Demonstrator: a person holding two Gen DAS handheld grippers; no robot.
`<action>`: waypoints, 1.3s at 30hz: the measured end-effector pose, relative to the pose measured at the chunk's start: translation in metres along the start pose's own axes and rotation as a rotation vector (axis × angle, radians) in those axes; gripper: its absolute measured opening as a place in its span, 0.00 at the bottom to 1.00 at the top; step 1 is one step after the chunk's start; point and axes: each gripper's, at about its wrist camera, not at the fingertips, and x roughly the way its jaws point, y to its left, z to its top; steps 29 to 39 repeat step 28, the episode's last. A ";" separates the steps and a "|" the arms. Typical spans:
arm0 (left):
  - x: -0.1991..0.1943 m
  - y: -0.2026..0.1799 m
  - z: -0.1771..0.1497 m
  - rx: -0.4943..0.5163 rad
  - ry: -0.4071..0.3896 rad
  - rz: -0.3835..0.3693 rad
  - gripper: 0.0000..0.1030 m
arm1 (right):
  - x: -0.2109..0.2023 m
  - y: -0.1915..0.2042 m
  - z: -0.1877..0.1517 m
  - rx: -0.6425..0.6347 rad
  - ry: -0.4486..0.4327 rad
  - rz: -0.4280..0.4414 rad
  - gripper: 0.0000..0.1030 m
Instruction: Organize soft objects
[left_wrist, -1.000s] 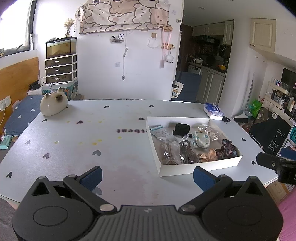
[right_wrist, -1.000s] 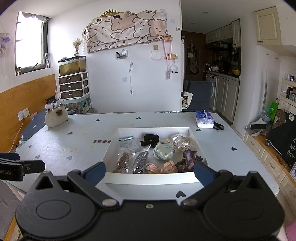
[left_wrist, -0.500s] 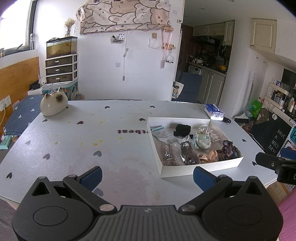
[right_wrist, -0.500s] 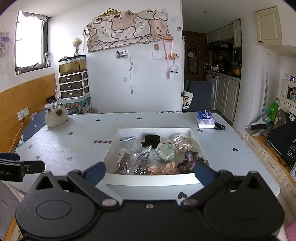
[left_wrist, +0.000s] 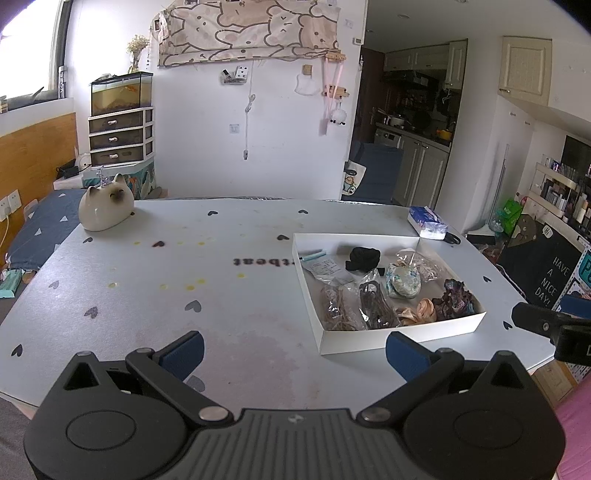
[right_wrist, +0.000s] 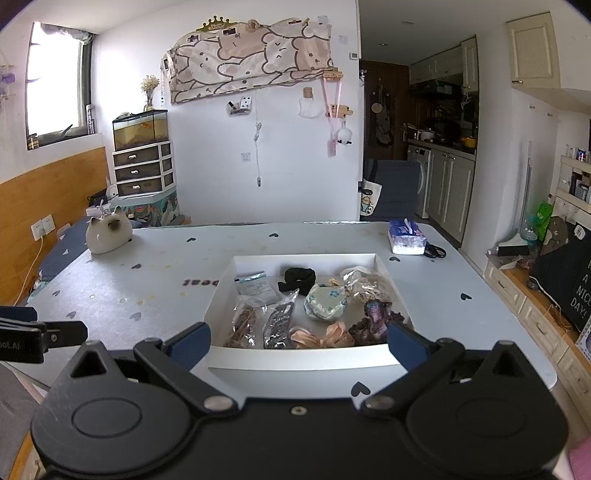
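Note:
A white shallow box (right_wrist: 303, 360) (left_wrist: 402, 338) on the table holds soft items: a black scrunchie (right_wrist: 300, 277), a floral blue scrunchie (right_wrist: 325, 303), a peach one (right_wrist: 321, 335), a purple one (right_wrist: 375, 319) and several bagged hair ties (right_wrist: 243, 323). My right gripper (right_wrist: 298, 345) is open and empty, just before the box's near wall. My left gripper (left_wrist: 294, 352) is open and empty over the bare table, left of the box.
A ceramic cat (left_wrist: 106, 206) sits at the table's far left. A tissue pack (left_wrist: 427, 222) and black scissors (right_wrist: 436, 251) lie beyond the box. The table edge runs close behind both grippers.
Both views shift slightly. The box looks a little farther away in the right wrist view. Both grippers stay open.

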 end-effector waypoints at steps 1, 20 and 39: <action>0.000 -0.001 0.000 0.000 0.000 0.000 1.00 | 0.000 0.000 0.000 0.000 0.000 0.000 1.00; 0.003 0.001 0.002 0.000 0.001 -0.003 1.00 | 0.000 -0.004 0.001 0.000 0.002 -0.003 1.00; 0.009 0.002 0.005 0.001 0.009 -0.008 1.00 | 0.002 -0.003 0.000 -0.001 0.009 -0.007 1.00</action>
